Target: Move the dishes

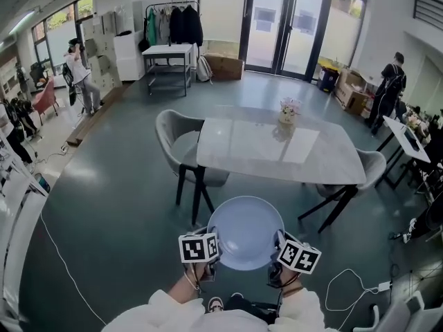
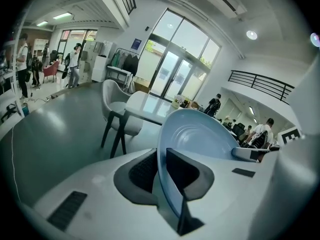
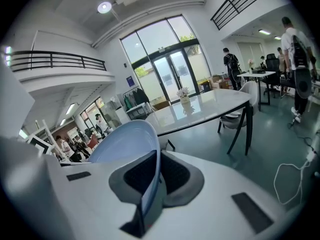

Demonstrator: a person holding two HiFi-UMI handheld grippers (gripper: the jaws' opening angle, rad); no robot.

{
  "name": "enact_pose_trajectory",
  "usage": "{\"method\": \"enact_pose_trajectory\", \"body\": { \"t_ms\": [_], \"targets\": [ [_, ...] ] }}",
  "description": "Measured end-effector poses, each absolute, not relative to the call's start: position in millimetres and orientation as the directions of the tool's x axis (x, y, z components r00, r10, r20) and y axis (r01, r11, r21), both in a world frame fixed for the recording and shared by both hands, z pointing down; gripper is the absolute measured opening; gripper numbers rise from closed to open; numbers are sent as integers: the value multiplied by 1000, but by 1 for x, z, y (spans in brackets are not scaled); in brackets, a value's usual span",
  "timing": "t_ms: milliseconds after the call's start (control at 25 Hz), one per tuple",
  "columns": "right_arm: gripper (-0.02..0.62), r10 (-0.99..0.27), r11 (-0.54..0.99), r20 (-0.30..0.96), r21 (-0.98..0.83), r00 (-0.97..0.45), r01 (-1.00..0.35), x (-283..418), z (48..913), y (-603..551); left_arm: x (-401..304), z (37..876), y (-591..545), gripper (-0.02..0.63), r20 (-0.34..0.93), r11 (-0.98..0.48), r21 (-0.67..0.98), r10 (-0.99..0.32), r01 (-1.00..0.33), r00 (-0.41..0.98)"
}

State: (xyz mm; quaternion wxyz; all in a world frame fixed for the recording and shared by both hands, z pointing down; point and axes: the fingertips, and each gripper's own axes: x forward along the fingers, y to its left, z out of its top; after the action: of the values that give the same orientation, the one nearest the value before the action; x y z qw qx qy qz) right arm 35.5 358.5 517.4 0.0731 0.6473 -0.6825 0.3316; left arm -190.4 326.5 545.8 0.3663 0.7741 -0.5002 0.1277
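A pale blue plate (image 1: 246,232) hangs in the air in front of me, held level between both grippers. My left gripper (image 1: 206,256) is shut on its left rim, and my right gripper (image 1: 279,260) is shut on its right rim. In the left gripper view the plate (image 2: 200,139) stands edge-on between the dark pads (image 2: 145,171) of the left gripper (image 2: 161,176). In the right gripper view the plate (image 3: 125,141) runs between the pads (image 3: 172,176) of the right gripper (image 3: 156,176).
A white marble-topped table (image 1: 277,151) stands ahead with a small flower pot (image 1: 288,112) on it. Grey chairs (image 1: 173,140) sit at its left and right (image 1: 374,168). People stand at the left (image 1: 77,71) and right (image 1: 389,88). A white cable (image 1: 353,279) lies on the floor.
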Motion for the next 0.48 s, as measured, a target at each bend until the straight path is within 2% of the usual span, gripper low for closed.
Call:
{"method": "enact_pose_trajectory", "body": {
  "t_ms": [480],
  "targets": [
    [78,-829,-69,537,-378,-158,-923,38,527,317,-188,553,287,40,576,-235,429,-673,-872,464]
  ]
}}
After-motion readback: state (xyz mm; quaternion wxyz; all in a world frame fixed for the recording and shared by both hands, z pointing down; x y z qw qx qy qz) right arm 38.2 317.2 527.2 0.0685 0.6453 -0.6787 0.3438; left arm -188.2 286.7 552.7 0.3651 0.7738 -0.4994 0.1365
